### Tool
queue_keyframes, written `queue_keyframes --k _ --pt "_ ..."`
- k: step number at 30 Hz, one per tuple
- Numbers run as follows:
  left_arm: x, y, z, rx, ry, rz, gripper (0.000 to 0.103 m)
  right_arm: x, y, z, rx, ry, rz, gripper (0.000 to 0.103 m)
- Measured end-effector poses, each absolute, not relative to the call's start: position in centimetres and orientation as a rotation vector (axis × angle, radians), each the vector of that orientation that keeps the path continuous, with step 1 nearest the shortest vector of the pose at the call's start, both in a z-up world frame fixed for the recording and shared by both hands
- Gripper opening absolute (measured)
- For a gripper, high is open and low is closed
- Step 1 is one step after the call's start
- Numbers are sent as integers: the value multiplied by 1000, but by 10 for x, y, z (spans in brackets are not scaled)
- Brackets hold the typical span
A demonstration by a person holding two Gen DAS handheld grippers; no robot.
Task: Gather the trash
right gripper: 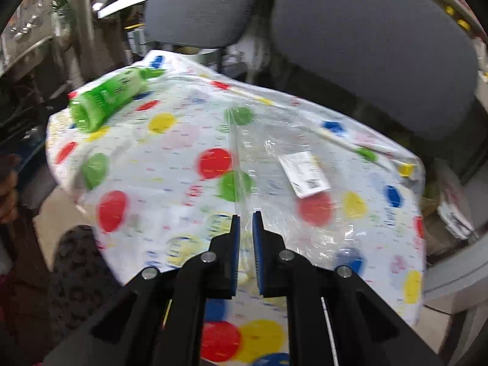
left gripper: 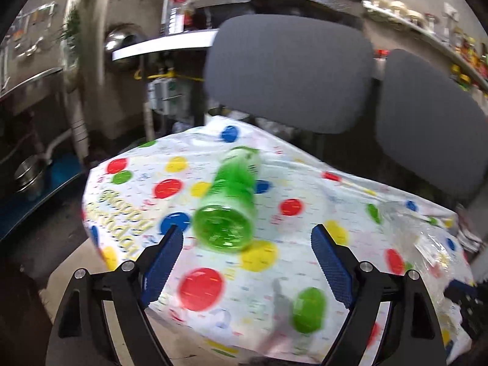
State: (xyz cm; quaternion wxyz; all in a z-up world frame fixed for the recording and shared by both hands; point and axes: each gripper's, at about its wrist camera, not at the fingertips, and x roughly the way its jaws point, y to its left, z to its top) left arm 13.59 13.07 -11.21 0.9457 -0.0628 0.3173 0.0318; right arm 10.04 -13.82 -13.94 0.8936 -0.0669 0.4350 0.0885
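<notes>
A green plastic bottle (left gripper: 227,201) lies on its side on the dotted birthday tablecloth (left gripper: 198,286), its base facing me. My left gripper (left gripper: 247,231) stands open just short of it, and the blue pads (left gripper: 161,265) do not touch it. In the right wrist view the same bottle (right gripper: 105,102) lies at the far left of the cloth (right gripper: 146,164). A clear plastic wrapper (right gripper: 274,158) with a white label (right gripper: 305,174) is spread over the middle of the table. A raised fold of it runs into my right gripper (right gripper: 246,218), which is shut on it.
Two grey chair backs (left gripper: 289,70) (left gripper: 433,122) stand close behind the table. The cloth drops off at the left edge toward the floor (left gripper: 70,271). More clear film (left gripper: 421,235) lies at the right. Dark patterned clothing of a person (right gripper: 79,274) is at lower left.
</notes>
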Motion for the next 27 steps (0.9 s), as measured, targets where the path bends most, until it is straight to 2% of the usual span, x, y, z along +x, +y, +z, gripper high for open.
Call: queue_keyframes --k 2,4,11,12,14,20,27 --pt "146 138 -117 -129 669 78 87 105 -126 -139 -130 896 232 12" --pt "160 142 -126 -109 702 87 87 105 -120 -134 -125 870 248 30" --pt "195 152 -146 -84 745 79 86 106 -132 -118 -113 794 184 31" --pt "196 150 -147 -83 743 70 84 106 -137 -118 -111 793 170 31" --pt "200 147 -148 -72 746 54 68 107 -146 -119 -104 794 139 31" --pt "178 131 -136 -61 672 28 66 100 -178 -124 -69 798 60 31" --pt "123 67 -110 -83 613 -180 66 89 -220 -139 -13 833 -13 32"
